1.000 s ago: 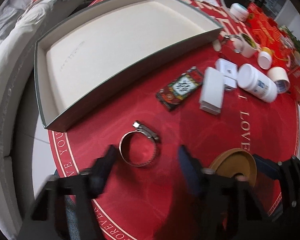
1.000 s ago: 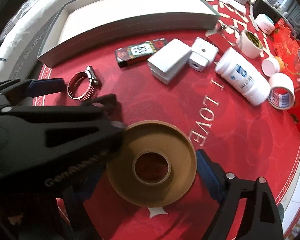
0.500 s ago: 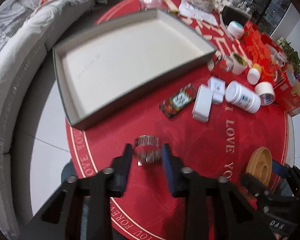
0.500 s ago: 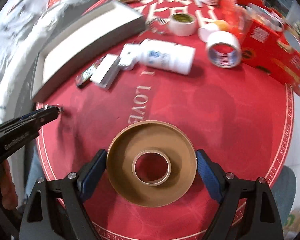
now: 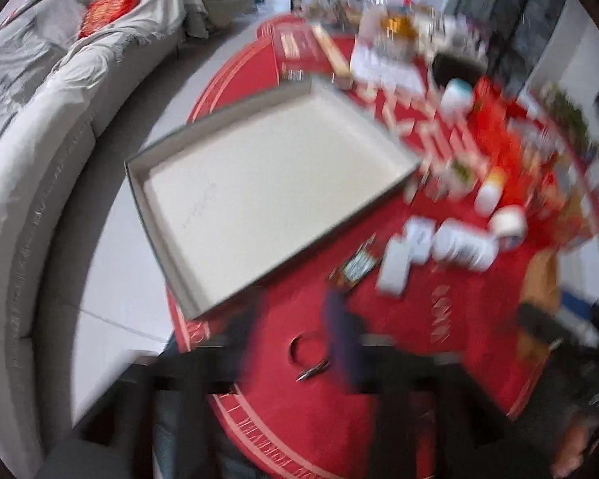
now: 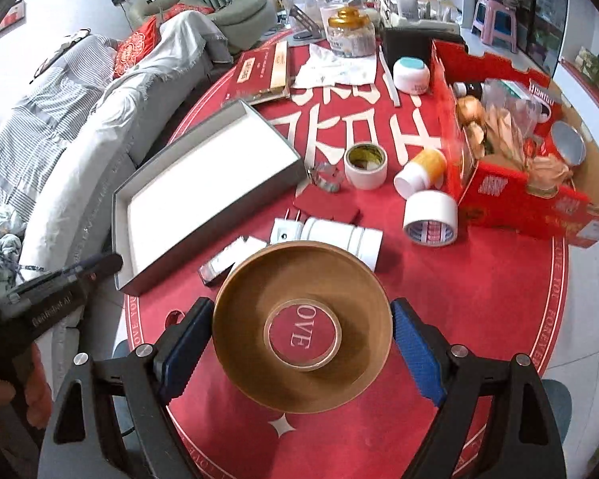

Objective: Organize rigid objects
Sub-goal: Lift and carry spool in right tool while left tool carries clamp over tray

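Brown tape roll [image 6: 302, 333] clamped in right gripper [image 6: 302, 343], left gripper [image 5: 295, 343] just opening, empty, hose clamp [image 5: 308, 353] below, "LOVE" on red mat [image 6: 479, 279], grey tray [image 6: 203, 199]

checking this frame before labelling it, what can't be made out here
- Left wrist view: motion blur makes the label on the white bottle unreadable.
- Left wrist view: the left hand-held gripper has just been opening its jaws; blur hides whether the metal clamp between them rests on the tablecloth.
- Right wrist view: the brown tape roll, held in the right hand-held gripper, covers the near side of the white bottle.
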`<state>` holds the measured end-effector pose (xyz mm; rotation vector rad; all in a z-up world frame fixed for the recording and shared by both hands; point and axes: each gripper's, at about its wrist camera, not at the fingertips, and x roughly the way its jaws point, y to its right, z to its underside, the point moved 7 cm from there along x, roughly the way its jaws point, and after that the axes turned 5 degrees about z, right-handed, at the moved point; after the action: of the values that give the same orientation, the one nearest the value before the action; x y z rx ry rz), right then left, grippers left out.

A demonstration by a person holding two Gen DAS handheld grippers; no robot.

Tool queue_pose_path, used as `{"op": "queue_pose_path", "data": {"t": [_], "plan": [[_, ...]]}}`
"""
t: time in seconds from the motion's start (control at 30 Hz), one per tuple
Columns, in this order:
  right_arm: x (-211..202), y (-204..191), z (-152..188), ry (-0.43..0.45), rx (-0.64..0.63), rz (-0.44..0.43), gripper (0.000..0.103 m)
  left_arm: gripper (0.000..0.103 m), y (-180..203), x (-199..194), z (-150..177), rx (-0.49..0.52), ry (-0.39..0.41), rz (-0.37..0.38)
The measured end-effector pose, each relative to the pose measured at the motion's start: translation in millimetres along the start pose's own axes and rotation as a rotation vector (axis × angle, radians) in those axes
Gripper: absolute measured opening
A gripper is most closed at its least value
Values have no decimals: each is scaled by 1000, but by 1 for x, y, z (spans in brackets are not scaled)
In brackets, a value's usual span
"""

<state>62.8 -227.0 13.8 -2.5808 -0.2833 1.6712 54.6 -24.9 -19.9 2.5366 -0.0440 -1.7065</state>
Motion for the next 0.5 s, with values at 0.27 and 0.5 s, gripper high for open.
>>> {"op": "queue_pose_path", "data": {"t": [0.27,0.5], "plan": [[19,2,32,-81,25,-22,89,89,8,79,50,-2,-178,-94],[15,4,31,-55,57,-14,89,36,11,72,41,-64,-171,2]]}}
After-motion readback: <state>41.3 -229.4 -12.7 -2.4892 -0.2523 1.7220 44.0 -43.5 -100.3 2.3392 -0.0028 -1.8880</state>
